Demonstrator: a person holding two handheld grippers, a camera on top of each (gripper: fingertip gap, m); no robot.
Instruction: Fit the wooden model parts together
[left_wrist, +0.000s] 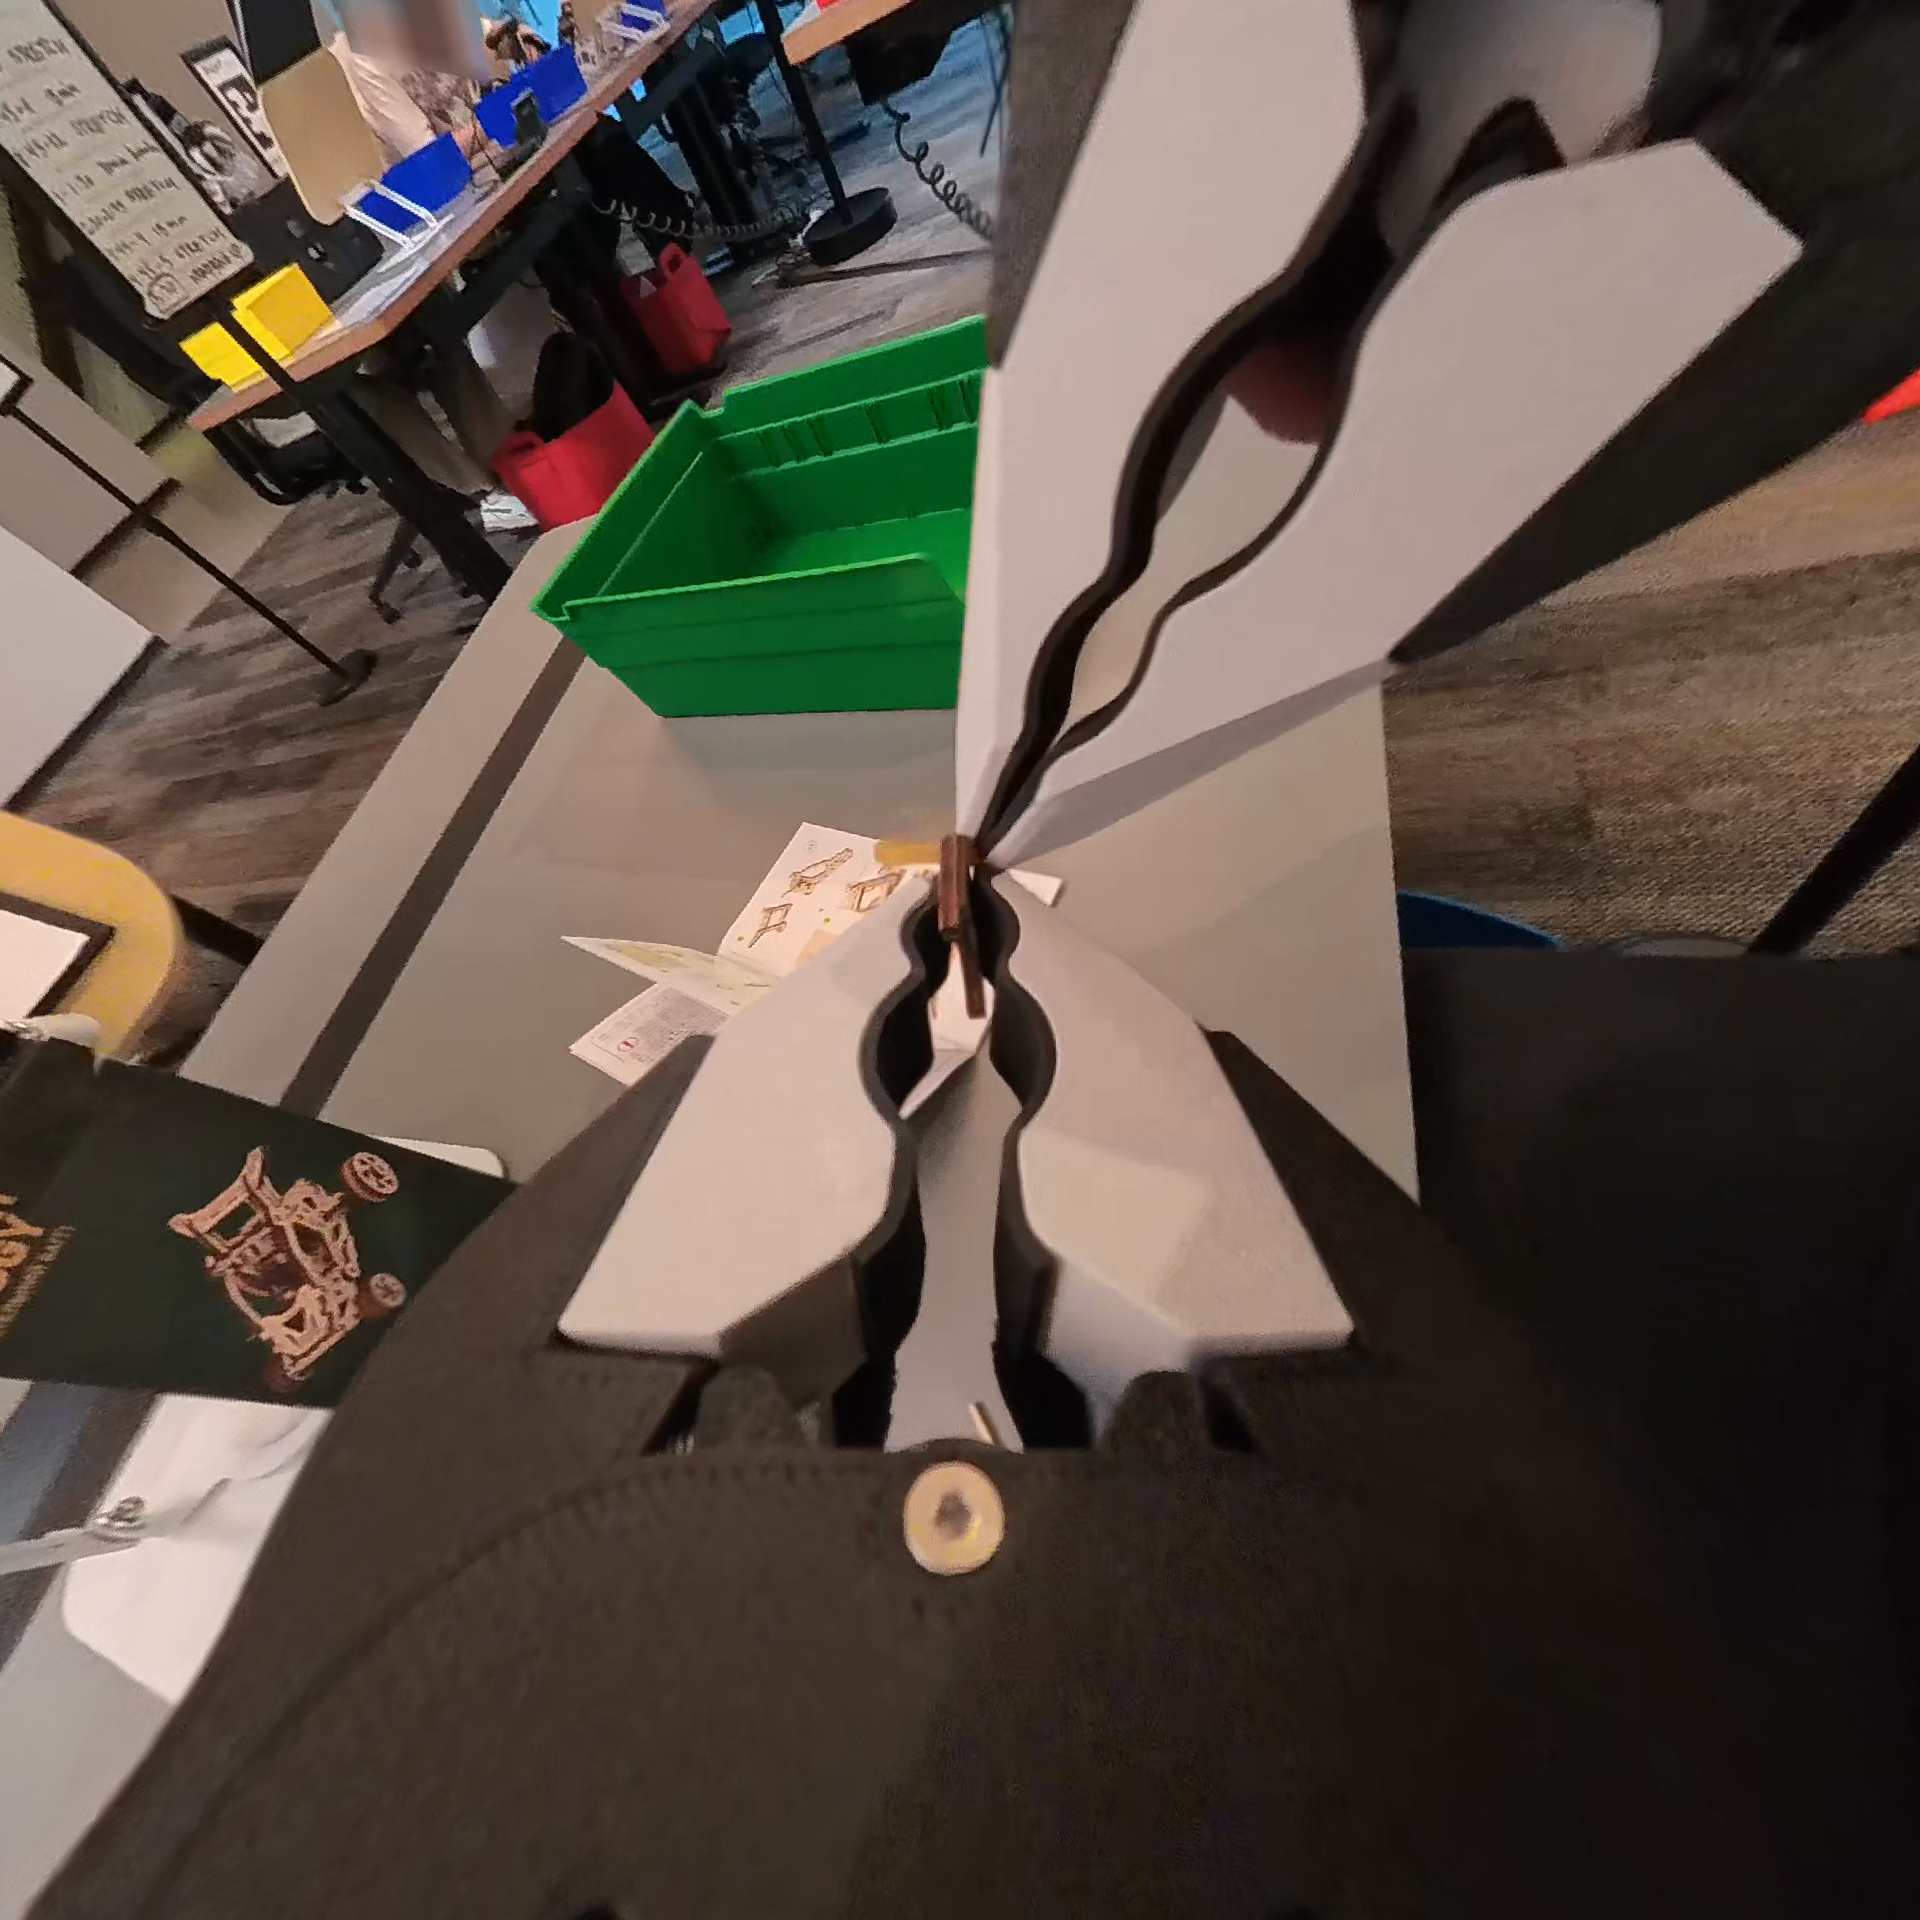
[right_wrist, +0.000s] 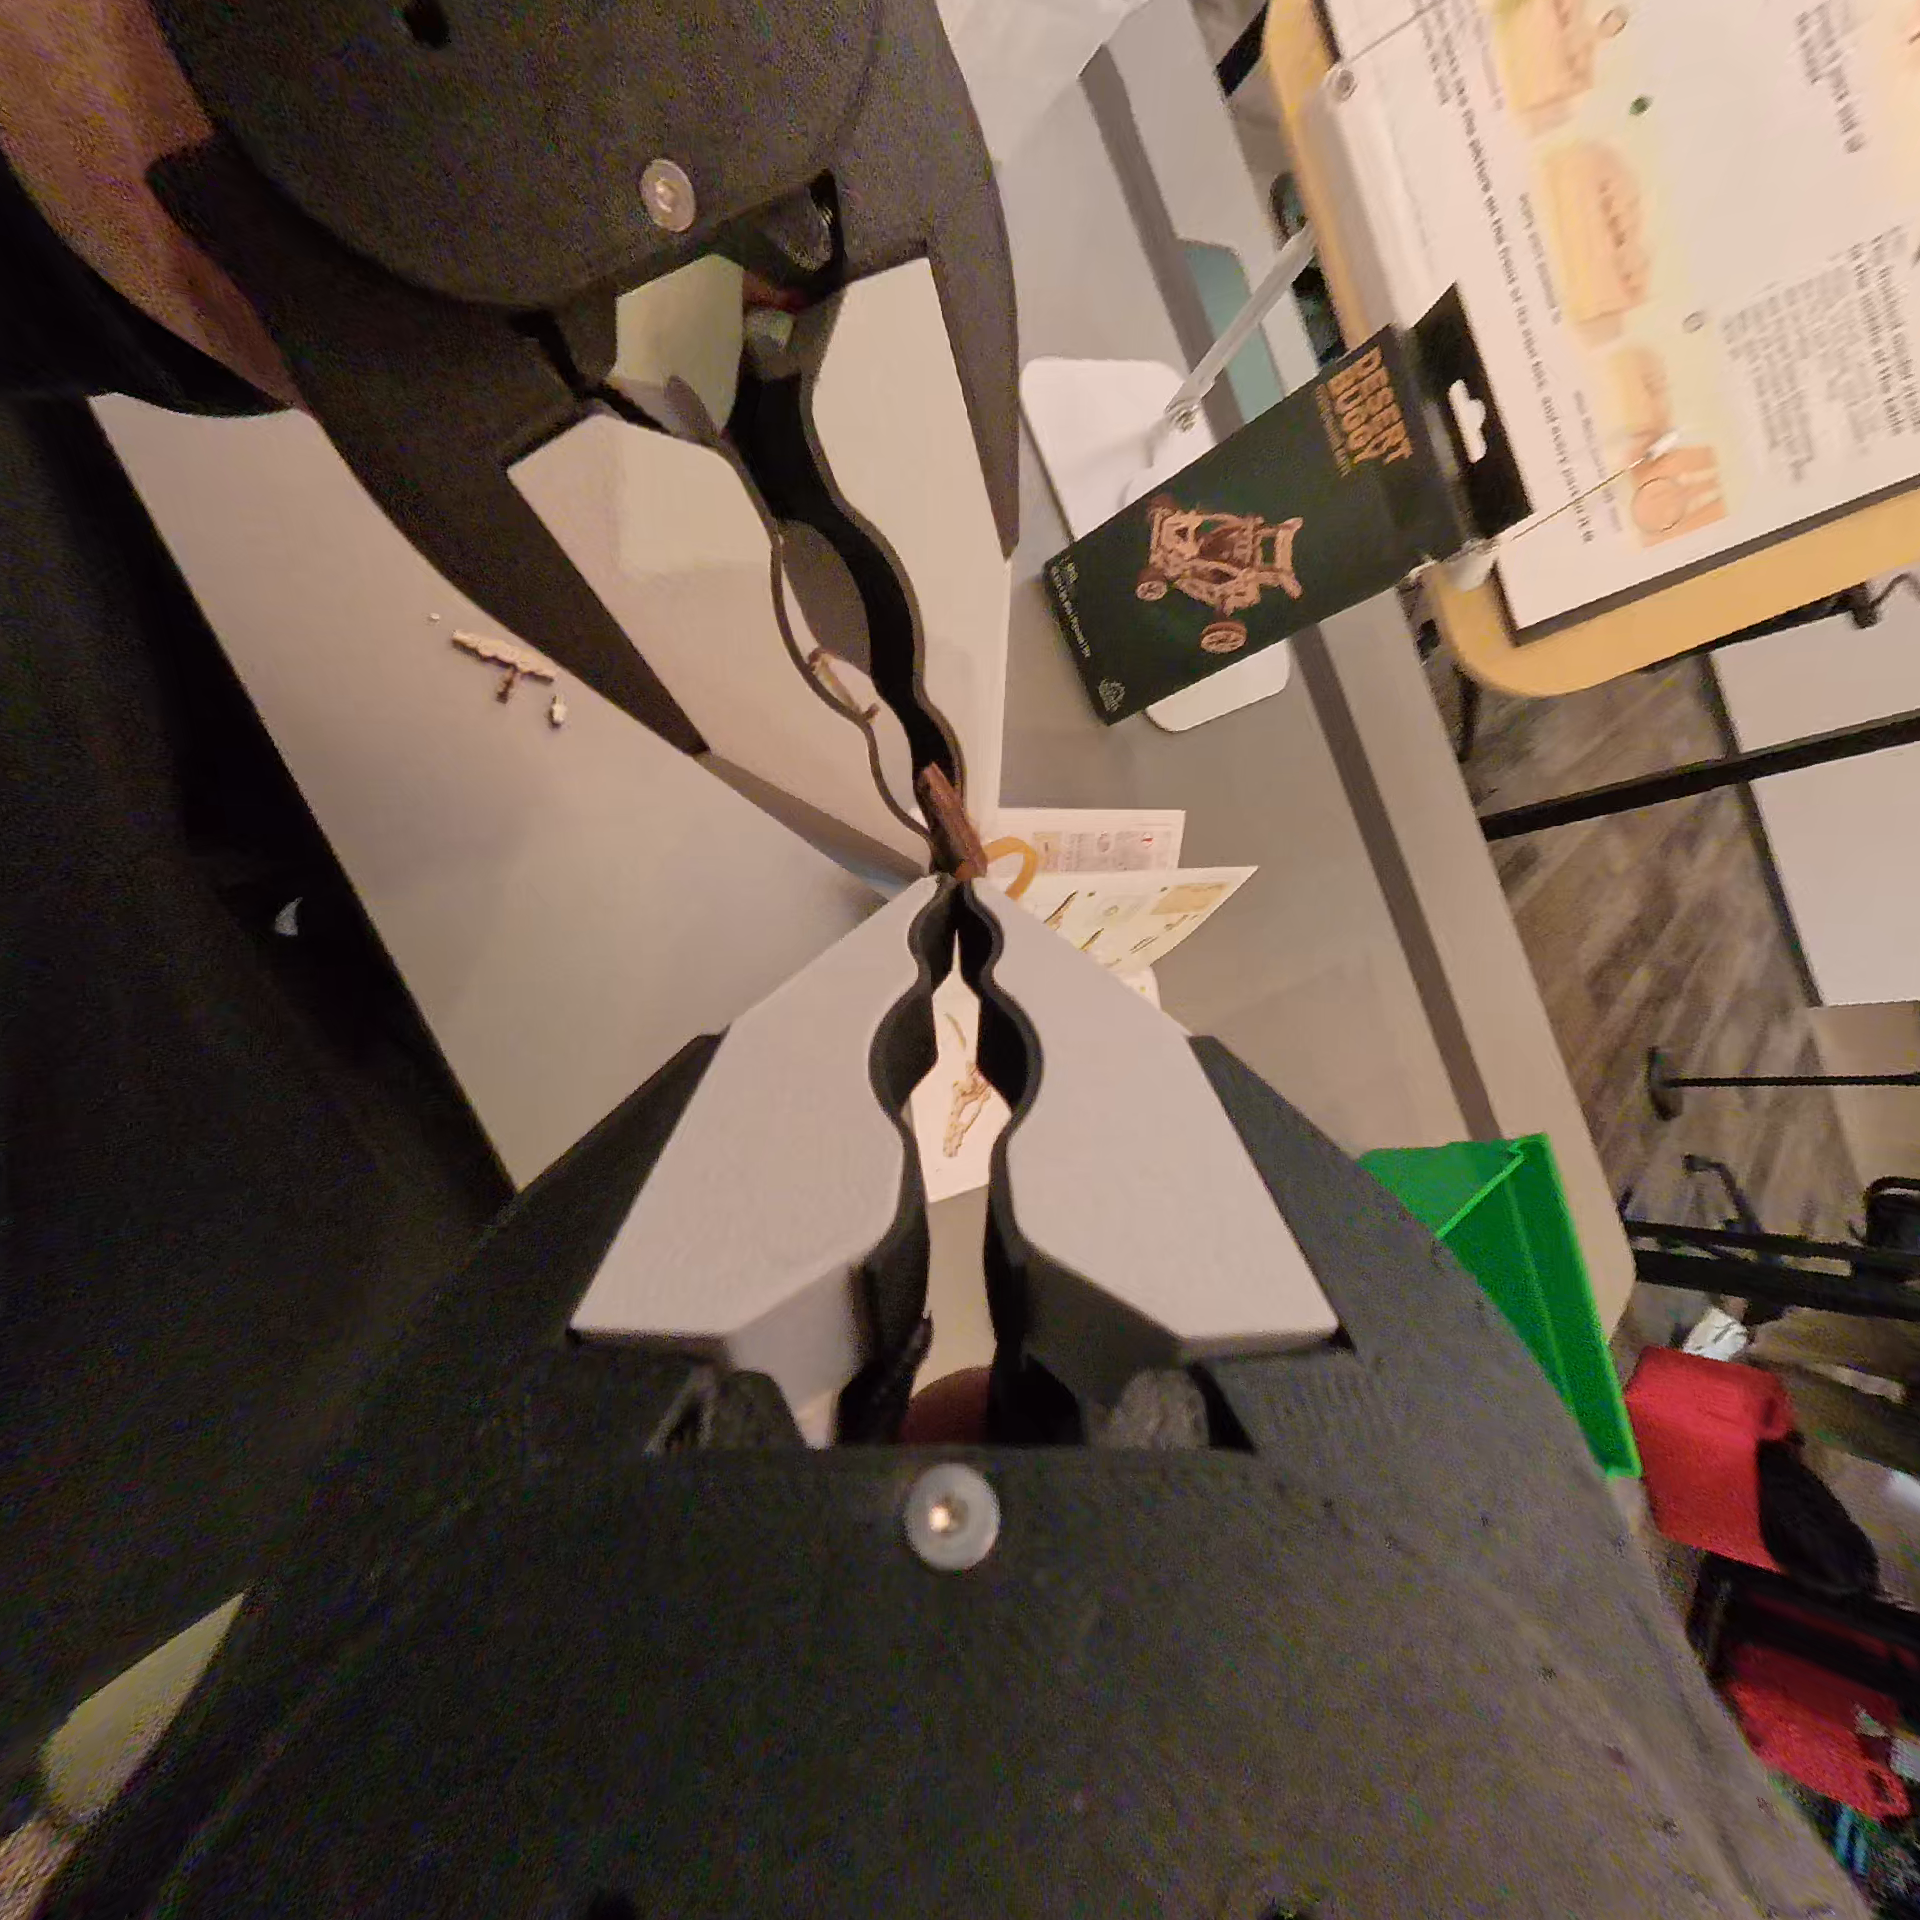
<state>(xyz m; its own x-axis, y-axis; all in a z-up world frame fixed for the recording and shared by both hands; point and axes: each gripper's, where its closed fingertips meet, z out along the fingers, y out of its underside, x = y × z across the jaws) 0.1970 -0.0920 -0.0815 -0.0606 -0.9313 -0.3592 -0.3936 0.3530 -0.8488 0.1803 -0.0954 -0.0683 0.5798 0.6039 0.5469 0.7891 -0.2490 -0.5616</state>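
Between our two tip-to-tip grippers, the left gripper (left_wrist: 961, 914) pinches a thin wooden strip (left_wrist: 958, 914) lengthwise along its fingers, while the right gripper (right_wrist: 951, 894) pinches a pale curved wooden piece (right_wrist: 1013, 862) touching the strip's end.

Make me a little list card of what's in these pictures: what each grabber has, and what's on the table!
left gripper: shut on a thin dark wooden piece
right gripper: shut on a light curved wooden piece, tip to tip with the left one
table: grey
green bin: far side of table
instruction sheets: under the grippers
model box: dark, standing
loose wooden bits: lying apart on table
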